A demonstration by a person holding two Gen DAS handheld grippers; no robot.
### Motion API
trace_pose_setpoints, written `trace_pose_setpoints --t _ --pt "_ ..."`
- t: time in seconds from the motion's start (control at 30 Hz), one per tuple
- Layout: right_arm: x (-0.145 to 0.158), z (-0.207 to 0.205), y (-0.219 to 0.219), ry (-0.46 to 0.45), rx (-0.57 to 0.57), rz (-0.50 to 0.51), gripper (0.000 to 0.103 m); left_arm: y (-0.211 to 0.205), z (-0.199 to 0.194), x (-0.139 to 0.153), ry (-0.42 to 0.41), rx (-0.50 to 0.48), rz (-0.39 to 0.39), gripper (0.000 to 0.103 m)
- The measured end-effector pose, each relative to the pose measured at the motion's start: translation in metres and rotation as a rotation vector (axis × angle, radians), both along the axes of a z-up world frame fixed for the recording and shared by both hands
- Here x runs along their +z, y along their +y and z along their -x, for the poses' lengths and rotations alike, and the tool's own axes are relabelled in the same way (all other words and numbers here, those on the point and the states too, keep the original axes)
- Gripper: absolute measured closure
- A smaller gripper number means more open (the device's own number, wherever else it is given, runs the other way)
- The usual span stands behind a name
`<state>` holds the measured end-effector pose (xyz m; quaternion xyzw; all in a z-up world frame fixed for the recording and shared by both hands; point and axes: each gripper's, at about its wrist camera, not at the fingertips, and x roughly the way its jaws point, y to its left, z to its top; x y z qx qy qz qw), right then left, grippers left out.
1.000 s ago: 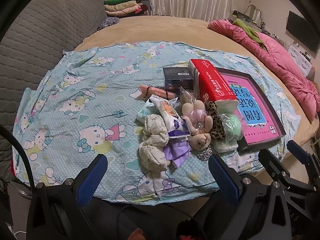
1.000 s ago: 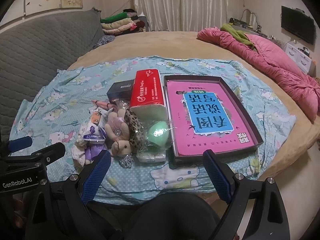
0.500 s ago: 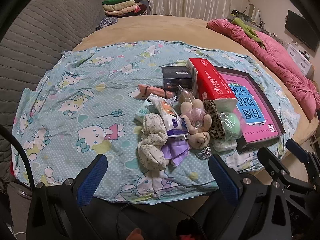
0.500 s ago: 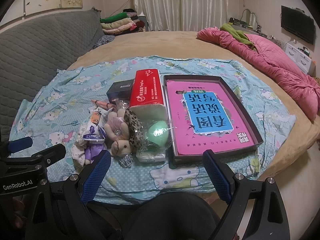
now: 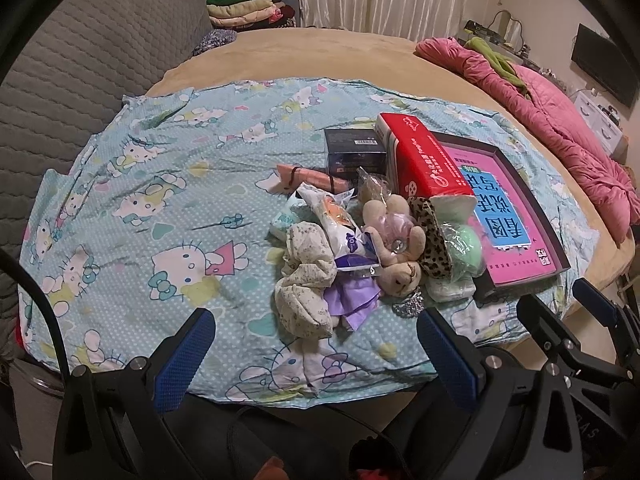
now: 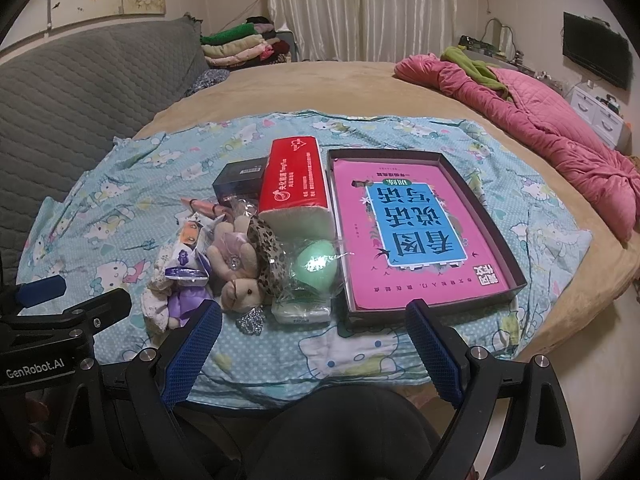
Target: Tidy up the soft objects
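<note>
Both claws hang empty at the bed's near edge, the left gripper [image 5: 316,354] and right gripper [image 6: 314,350] each with fingers spread wide. Just ahead, a heap of soft toys [image 5: 360,256] lies on the cartoon-cat sheet [image 5: 160,208], touching a red tissue pack [image 6: 296,178] beside a shallow box [image 6: 516,276]. Farther back: a tan bedspread [image 6: 320,84], a pink quilt [image 6: 560,132], a grey headboard [image 5: 80,72] and curtains [image 6: 360,8].

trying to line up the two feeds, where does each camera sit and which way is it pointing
Left wrist: sits on the left gripper, low at the bed's near edge, facing across the cartoon sheet at the pile of soft toys; its two blue fingers show open, and the right gripper's side at far right.
Right wrist: sits on the right gripper, further right, facing the pink book in its tray; its fingers show open, the left gripper at far left.
Shared: the toy pile, the red tissue pack, the book and the pink quilt.
</note>
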<state>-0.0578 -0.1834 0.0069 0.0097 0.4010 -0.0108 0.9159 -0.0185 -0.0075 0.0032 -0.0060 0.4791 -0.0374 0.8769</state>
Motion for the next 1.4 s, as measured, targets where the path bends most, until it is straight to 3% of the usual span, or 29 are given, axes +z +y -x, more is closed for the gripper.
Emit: trace_pose_setpoints --t 0.27,0.6,0.77,1.2,1.4 --pt "-0.007 -0.007 -0.003 0.020 -0.006 0.003 0.010 0.013 -0.006 -0.013 0.028 0.014 0.035 0.001" --pt "-0.016 -0.020 -0.015 0.042 -0.029 0.004 0.010 0.051 -0.021 -0.036 0.085 0.077 0.137 0.001" --pt "-0.023 -0.030 -0.017 0.072 -0.024 0.009 0.010 0.050 -0.030 -0.052 0.115 0.064 0.135 0.002" --pt "-0.062 -0.083 -0.018 0.220 0.000 0.063 0.010 0.050 -0.060 -0.083 0.155 0.024 0.193 0.023" --pt "-0.070 -0.100 -0.014 0.234 0.027 0.116 0.010 0.052 -0.067 -0.090 0.155 -0.002 0.234 0.035"
